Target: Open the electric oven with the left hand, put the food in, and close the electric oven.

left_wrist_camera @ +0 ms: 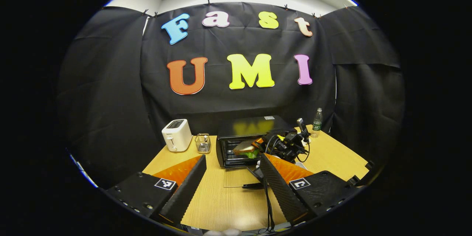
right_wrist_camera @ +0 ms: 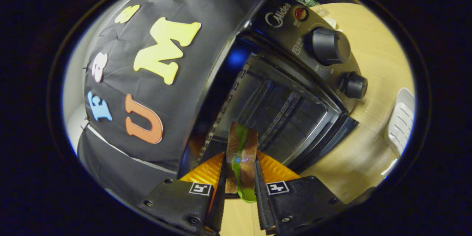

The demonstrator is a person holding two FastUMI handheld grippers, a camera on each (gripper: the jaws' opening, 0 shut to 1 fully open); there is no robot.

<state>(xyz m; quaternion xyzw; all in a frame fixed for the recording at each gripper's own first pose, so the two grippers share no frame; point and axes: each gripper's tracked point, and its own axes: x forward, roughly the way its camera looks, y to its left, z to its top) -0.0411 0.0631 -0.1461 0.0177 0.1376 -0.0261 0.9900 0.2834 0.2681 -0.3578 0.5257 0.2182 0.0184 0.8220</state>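
Two fingers of my right gripper [right_wrist_camera: 239, 177] pinch the sandwich [right_wrist_camera: 241, 155] at the oven [right_wrist_camera: 295, 92] mouth; left gripper [left_wrist_camera: 230, 180] gapes wide. Tilt risks spilling lettuce.

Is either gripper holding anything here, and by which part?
The right gripper pinches the sandwich across its two bread faces, near its end. The left gripper holds nothing.

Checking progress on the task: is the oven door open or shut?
Open. The oven door lies folded down on the table, and the sandwich is at its mouth.
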